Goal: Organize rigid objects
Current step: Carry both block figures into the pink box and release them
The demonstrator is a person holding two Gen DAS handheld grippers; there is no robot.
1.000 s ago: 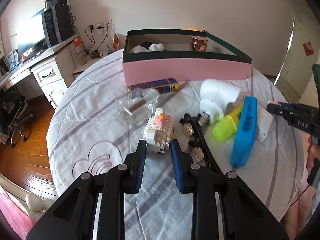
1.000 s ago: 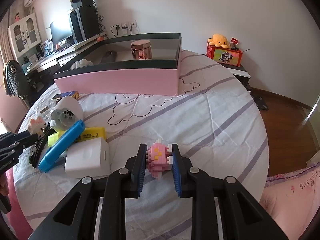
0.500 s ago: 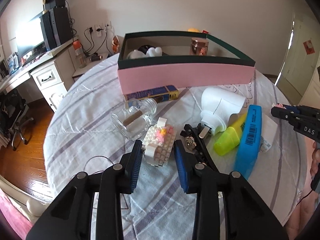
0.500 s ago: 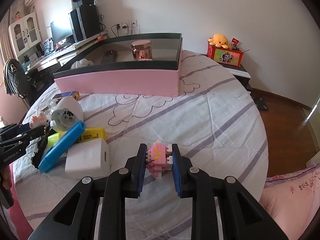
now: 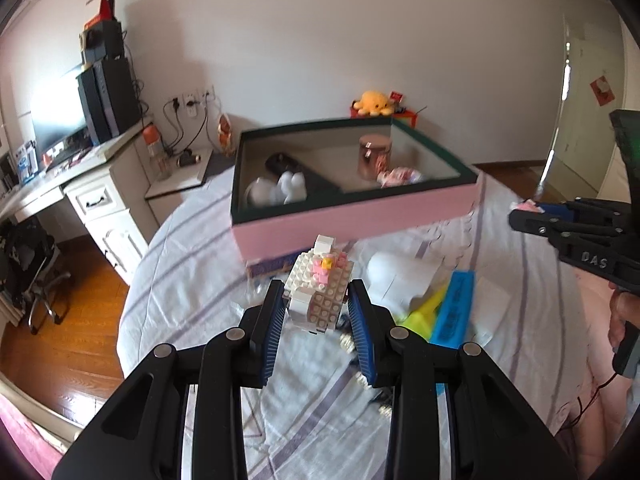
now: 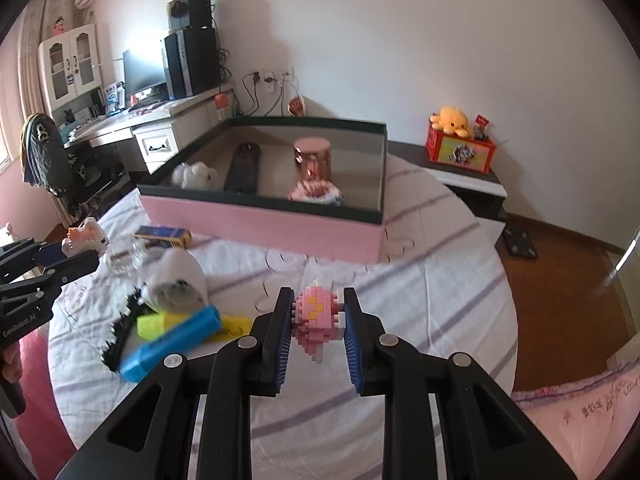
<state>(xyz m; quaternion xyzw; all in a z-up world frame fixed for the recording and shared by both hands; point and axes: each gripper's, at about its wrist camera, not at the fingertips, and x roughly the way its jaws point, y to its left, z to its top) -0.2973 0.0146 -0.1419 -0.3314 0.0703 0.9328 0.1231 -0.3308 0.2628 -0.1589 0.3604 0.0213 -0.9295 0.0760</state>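
My left gripper (image 5: 318,306) is shut on a white and pink brick figure (image 5: 320,286) and holds it up above the bed, in front of the pink box (image 5: 352,220). It also shows at the left of the right wrist view (image 6: 86,238). My right gripper (image 6: 318,320) is shut on a pink brick figure (image 6: 318,316), lifted above the bedspread, short of the box (image 6: 260,222). The box holds a copper jar (image 6: 312,158), a black remote (image 6: 242,166), a white plush (image 6: 194,174) and a small pink toy (image 6: 316,192).
On the bedspread lie a white rounded device (image 6: 176,280), a blue case (image 6: 172,342), a yellow highlighter (image 6: 156,324), a black comb-like piece (image 6: 118,336), a glass jar (image 6: 128,256) and a blue card box (image 6: 162,236). A desk (image 6: 160,136) stands behind.
Both grippers have risen with their brick figures and moved toward the pink box. The left gripper closed on the white and pink figure and lifted it off the bed.
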